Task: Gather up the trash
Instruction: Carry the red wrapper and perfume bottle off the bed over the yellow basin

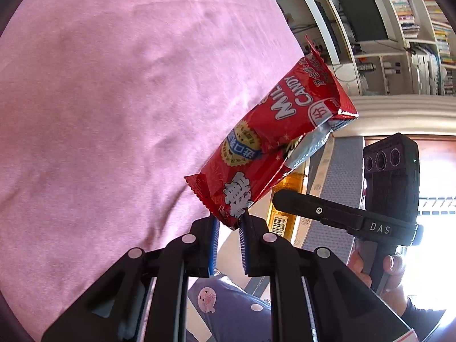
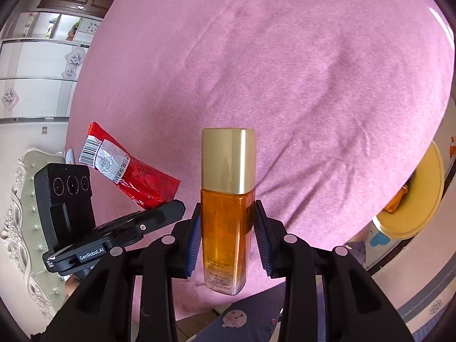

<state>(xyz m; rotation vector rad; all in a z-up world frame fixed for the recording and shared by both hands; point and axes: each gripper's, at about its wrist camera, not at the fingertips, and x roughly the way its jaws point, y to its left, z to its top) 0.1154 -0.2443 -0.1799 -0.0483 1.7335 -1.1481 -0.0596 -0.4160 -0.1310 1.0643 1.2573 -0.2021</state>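
Left claw (image 1: 229,222) is clenched on the bottom corner of the wrapper (image 1: 273,134), a red candy bag, empty-looking and crinkly, sticking up and out over the pink bed (image 1: 114,99). Right claw (image 2: 225,239) is grasping the bottle (image 2: 226,199) around its amber lower half, gold cap up, pads pressing both sides. Both bits of trash are up in the air, off the bed, so I'd say pickup is done and next I just need somewhere to dump them; I can't see a bin in either view.

Handling notes: the wrapper weighs basically nothing and is floppy, so a pinch on the crimped edge works fine, but it'll flap around and could slide out if I swing fast. The bottle is the one I worry about. It looks like glass or hard plastic, slick sides, some liquid still in it, so heavier and possibly breakable. Gripping mid-body below the cap seems right; the cap itself might pop off.
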